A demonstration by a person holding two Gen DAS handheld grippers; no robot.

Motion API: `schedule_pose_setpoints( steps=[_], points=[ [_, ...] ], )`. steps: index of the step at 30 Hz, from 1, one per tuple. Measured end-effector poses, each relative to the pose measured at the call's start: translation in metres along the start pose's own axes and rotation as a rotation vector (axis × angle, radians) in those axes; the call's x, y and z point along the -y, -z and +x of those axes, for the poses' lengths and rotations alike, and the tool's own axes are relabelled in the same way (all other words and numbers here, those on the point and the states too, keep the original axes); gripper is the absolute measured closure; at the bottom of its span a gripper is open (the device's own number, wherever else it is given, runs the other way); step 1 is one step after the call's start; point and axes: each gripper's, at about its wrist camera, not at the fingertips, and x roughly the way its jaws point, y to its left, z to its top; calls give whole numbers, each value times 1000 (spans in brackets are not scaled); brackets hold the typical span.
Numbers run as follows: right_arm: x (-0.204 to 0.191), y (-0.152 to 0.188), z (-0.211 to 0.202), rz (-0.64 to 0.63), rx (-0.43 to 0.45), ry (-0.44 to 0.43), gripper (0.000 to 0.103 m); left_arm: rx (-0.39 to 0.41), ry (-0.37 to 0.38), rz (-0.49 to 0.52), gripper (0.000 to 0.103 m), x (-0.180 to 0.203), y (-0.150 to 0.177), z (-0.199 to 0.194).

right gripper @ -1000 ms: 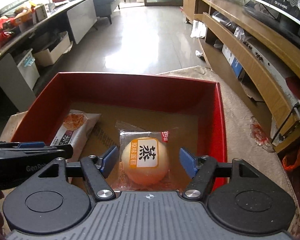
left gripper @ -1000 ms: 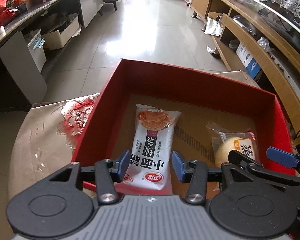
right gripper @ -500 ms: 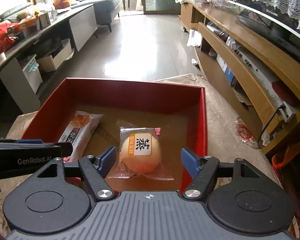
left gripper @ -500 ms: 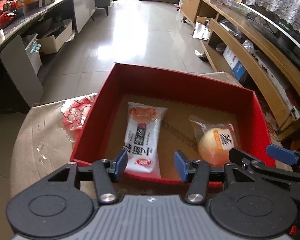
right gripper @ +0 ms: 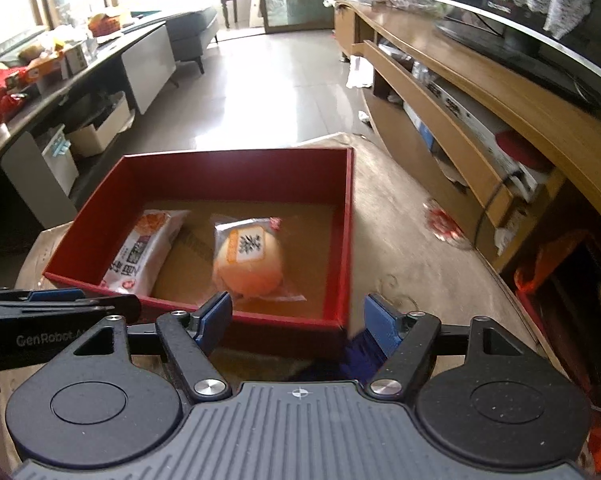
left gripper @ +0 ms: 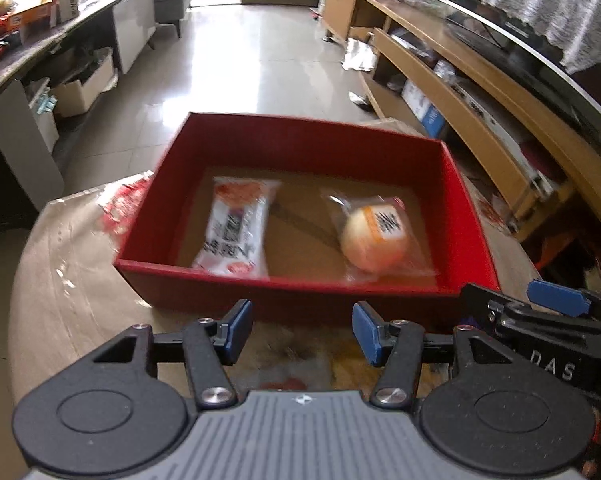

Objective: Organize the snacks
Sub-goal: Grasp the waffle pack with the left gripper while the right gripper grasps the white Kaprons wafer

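Note:
A red box [left gripper: 300, 288] [right gripper: 342, 240] stands on the cloth-covered table. Inside it lie a long white snack packet [left gripper: 236, 228] [right gripper: 144, 252] on the left and a round bun in clear wrap [left gripper: 374, 236] [right gripper: 248, 264] on the right. My left gripper [left gripper: 298, 330] hovers just short of the box's near wall, its jaws opening with nothing between them. My right gripper [right gripper: 296, 320] hangs over the near right corner of the box, open and empty. Each gripper shows at the edge of the other's view.
The table [left gripper: 72, 280] wears a beige cloth with red flowers. A wooden TV cabinet [right gripper: 480, 120] runs along the right, a dark counter [left gripper: 40, 48] with boxes along the left. Tiled floor [left gripper: 252, 64] lies beyond. Something dark blue [right gripper: 356, 360] lies under my right gripper.
Both grippers have pulled back and up out of the box, leaving the packet and the bun lying inside. The left jaws have spread wider.

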Motion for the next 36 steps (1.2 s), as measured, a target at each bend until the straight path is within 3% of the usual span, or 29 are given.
schedule_pose_setpoints(
  steps=[5, 14, 16, 25, 29, 34, 36],
  points=[
    [15, 13, -8, 41, -23, 20, 24, -81, 64, -3, 46, 14, 15, 10],
    [40, 29, -21, 81, -33, 32, 23, -155, 97, -56, 29, 33, 22, 34],
    [46, 30, -20, 88, -39, 37, 23, -153, 92, -69, 20, 37, 21, 38],
    [57, 31, -16, 90, -58, 39, 21, -165, 3, 25, 4, 61, 31, 59],
    [62, 35, -14, 86, -75, 42, 21, -186, 21, -30, 4, 52, 35, 64],
    [65, 41, -8, 76, -119, 39, 21, -174, 17, -32, 19, 45, 38, 56],
    [63, 45, -7, 55, -132, 39, 21, -167, 7, -20, 20, 45, 39, 51]
  ],
)
